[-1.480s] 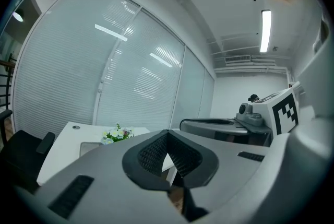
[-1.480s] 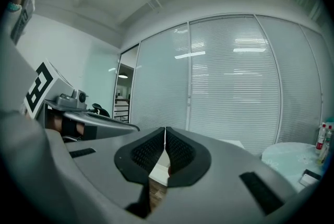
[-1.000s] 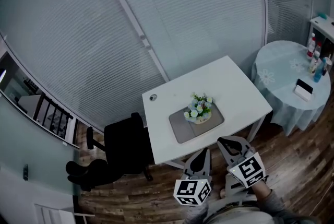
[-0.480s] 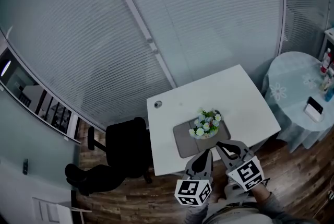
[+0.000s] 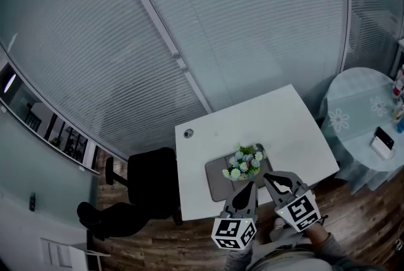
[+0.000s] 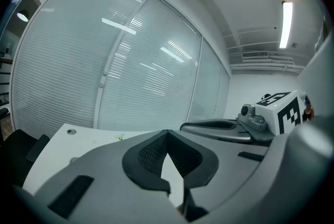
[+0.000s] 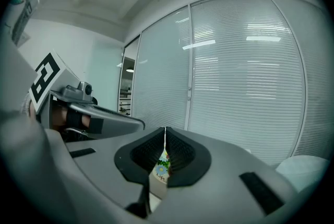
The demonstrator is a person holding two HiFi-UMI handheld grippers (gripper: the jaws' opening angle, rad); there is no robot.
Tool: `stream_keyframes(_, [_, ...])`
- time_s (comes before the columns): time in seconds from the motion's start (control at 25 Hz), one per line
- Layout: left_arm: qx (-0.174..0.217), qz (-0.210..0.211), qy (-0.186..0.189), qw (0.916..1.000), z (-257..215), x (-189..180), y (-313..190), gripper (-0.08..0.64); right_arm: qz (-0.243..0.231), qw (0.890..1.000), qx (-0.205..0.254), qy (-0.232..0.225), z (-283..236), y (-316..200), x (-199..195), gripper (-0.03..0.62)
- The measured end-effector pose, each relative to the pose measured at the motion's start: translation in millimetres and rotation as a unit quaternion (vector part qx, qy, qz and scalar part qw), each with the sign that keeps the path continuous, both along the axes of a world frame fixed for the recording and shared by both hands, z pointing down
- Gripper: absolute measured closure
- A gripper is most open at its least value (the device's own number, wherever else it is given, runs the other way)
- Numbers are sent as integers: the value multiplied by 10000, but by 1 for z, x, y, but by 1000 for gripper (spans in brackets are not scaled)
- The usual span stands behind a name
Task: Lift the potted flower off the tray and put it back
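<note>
Closing in on the potted flower (image 5: 245, 162) — upright on its grey tray (image 5: 218, 176), toward the near edge of the white table (image 5: 284, 115). Carrying the left gripper (image 5: 248, 186) and the right gripper (image 5: 267, 175) side by side, near the pot but not touching it, each with jaws pressed together and pinching nothing. Sighting the pot through the slit of the right-hand jaws, with only bare tabletop ahead of the left.

Likely to go wrong if carried on like this: reaching the pot with jaws shut, nudging instead of gripping, and so tipping it or sliding it across the tray. Also risking a pinch on the blooms rather than the pot, given petals spreading wide over the rim — crushing them, or lifting by stems alone. Calling, on this judgement, for spreading the jaws before contact and coming in low at the pot's wall.

Against a second earlier: table, tray and flower drawn much nearer to the grippers in the head view, with the tips no longer well apart from the tray but overlapping its near edge. Round side table (image 5: 366, 127) at far right pushed toward the picture's edge. Jaws as tightly shut as before.
</note>
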State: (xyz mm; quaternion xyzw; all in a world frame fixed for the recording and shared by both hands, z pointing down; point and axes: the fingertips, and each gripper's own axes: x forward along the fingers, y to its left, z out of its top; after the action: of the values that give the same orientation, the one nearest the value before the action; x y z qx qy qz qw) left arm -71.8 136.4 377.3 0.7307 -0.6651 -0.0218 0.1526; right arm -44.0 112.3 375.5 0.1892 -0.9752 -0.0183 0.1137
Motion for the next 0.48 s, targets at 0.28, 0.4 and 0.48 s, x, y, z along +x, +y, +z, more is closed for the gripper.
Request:
stream_keyframes(0.28, [-13, -187, 76, 9998, 6, 5, -18, 560, -192, 9997, -58, -116, 5, -18, 0, 572])
stream_keyframes(0.4, [-45, -187, 70, 9998, 6, 6, -25, 560, -261, 9996, -88, -70, 9, -23, -2, 572])
stream_keyframes(0.48, [-72, -179, 55, 9998, 5, 1, -30, 560, -273, 9996, -95, -24, 10, -27, -7, 572])
